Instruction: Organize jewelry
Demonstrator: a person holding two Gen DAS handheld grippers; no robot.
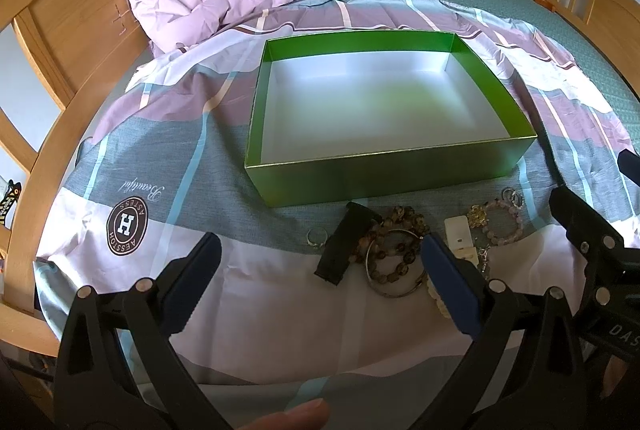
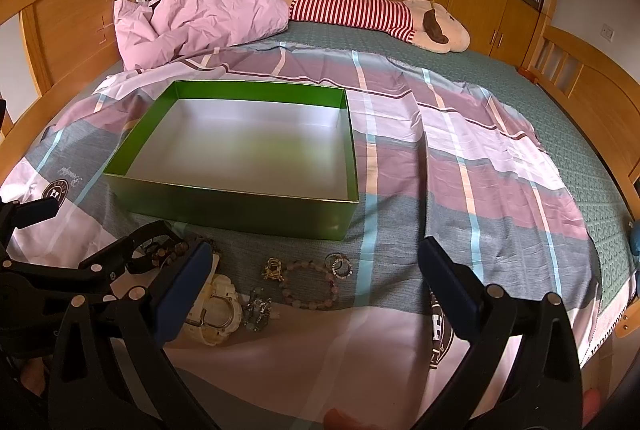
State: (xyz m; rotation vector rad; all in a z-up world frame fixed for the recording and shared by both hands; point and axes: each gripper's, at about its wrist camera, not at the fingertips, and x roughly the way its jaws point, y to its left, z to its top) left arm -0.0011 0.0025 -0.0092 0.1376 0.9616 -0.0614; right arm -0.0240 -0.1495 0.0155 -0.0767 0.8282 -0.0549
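The jewelry lies in a loose cluster on the bed's plaid sheet [image 2: 460, 158], just in front of the empty green box [image 1: 384, 170]: a pink bead bracelet [image 2: 316, 284], a cream watch [image 2: 216, 306], brown bead bracelets [image 1: 394, 250] and a small ring [image 1: 317, 236]. The pieces overlap, so I would take an outlying one first, closing squarely on it so nothing else drags along. The left gripper [image 1: 320, 282] and right gripper [image 2: 316, 294] hover low, pointed at the box, jaws wide and empty.
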